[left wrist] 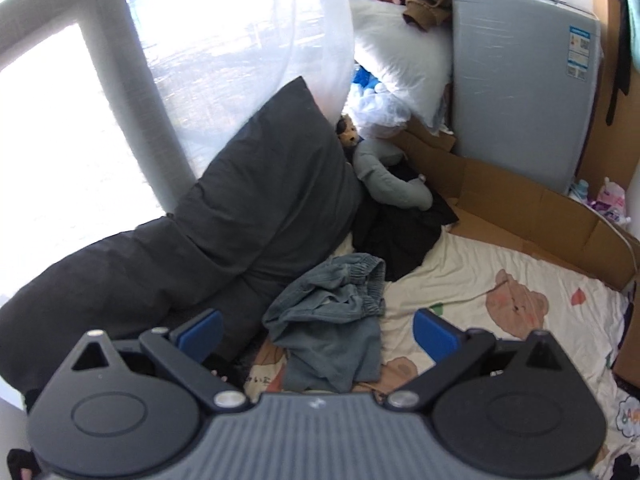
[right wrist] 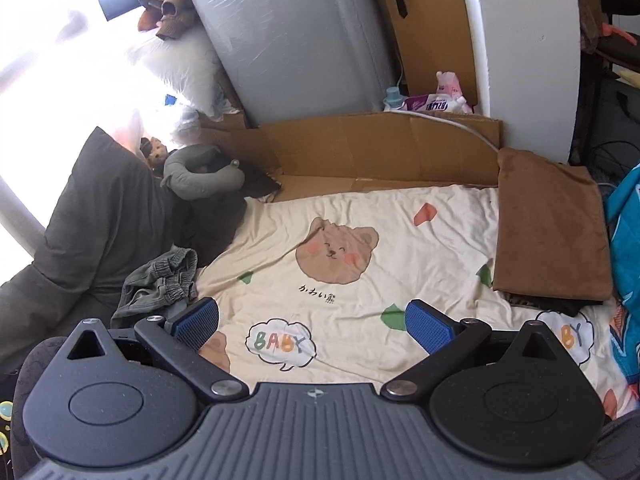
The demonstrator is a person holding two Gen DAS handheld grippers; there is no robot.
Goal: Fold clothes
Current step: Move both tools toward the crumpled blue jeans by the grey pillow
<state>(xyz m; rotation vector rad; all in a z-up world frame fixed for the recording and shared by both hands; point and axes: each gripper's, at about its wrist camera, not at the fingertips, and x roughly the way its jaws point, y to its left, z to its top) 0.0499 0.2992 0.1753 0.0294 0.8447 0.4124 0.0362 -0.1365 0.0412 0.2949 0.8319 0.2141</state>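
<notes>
Two grippers, your left gripper [left wrist: 318, 330] and right gripper [right wrist: 312, 320], are wide open and hold nothing, so grab the soft, floppy, crumpled grey-blue pants [left wrist: 332, 304] by their stretchy waistband beside the dark grey pillow [left wrist: 240, 208] on the cream bear-print sheet [right wrist: 400, 240].

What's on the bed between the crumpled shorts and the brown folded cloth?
Only bare sheet, printed with a bear face and a BABY cloud. The right wrist view shows the shorts at the left and the brown cloth at the right.
</notes>
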